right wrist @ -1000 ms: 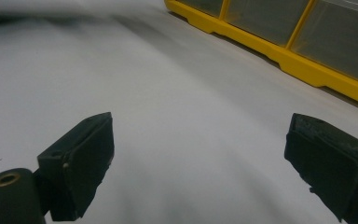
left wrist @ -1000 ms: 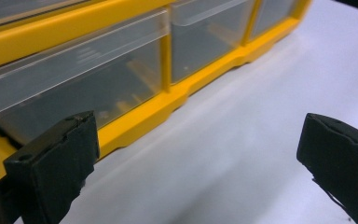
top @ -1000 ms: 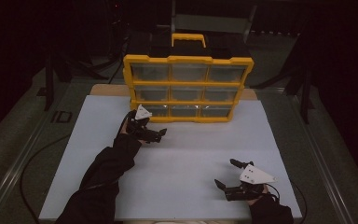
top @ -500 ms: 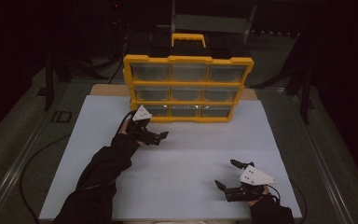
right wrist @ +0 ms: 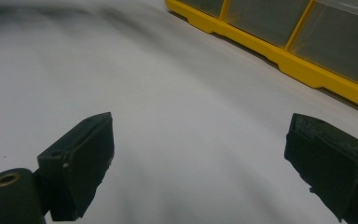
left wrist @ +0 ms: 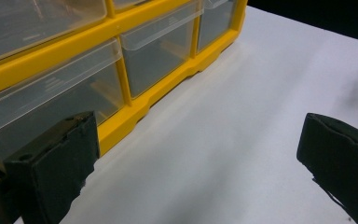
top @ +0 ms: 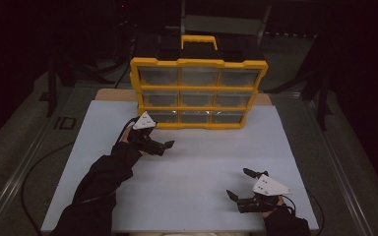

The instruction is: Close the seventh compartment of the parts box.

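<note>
Tongs first, high view: left tongs (top: 163,146) are spread wide and empty, just off the front lower-left corner of the yellow drawer organizer (top: 199,93), near it but not touching. Compared with a second ago they sit a little further right and toward the person, jaws now pointing along the cabinet front. Right tongs (top: 240,184) are also spread wide and empty, near the front right edge of the white worktop (top: 197,172), well apart from the organizer; no real change there. All nine drawers look shut.

Left gripper view: both jaws apart with bare worktop between them. The bottom-left clear drawer (left wrist: 51,105) sits just behind the left jaw; the bottom-middle drawer (left wrist: 156,56) is further along.

Right gripper view: jaws wide, nothing between, bare worktop below. The organizer's yellow base runs across the upper right, far off.

Judgement: the left hand is lining up on the bottom row, likely for a drawer pull; nothing is gripped yet, so the work is at its approach stage. Right hand looks parked.
</note>
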Available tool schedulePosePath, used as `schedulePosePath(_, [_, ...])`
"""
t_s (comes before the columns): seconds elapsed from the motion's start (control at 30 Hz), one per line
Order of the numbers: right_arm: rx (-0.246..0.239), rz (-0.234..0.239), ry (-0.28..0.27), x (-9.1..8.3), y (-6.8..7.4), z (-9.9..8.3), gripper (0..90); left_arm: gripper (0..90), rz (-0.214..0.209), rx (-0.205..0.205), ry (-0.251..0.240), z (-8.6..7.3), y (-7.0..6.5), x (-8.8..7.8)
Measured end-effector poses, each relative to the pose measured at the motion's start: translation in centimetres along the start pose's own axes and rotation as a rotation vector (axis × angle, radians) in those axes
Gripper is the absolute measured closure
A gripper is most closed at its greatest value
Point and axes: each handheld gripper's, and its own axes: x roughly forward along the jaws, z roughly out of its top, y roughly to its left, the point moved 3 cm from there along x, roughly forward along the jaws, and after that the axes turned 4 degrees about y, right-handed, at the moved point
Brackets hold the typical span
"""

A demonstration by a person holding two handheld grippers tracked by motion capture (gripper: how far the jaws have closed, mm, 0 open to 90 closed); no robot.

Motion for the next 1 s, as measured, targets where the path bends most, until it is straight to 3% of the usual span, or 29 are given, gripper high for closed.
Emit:
schedulePosePath(0.23, [0.004, 0.001, 0.004, 0.0, 0.1, 0.0, 8.3, 0.0, 0.007, 0.013, -0.002, -0.4, 0.0, -0.9])
schedulePosePath(0.4, [0.003, 0.002, 0.004, 0.1, 0.1, 0.0, 8.2, 0.0, 0.015, -0.007, -0.008, -1.2, 0.2, -1.5])
schedulePosePath(0.6, [0.004, 0.002, 0.004, 0.1, 0.1, 0.0, 8.3, 0.0, 0.027, 0.005, -0.012, -2.0, 0.1, -2.2])
schedulePosePath(1.0, [0.002, 0.005, 0.004, 0.1, 0.1, 0.0, 8.2, 0.0, 0.038, -0.013, -0.018, -4.0, -0.2, -3.7])
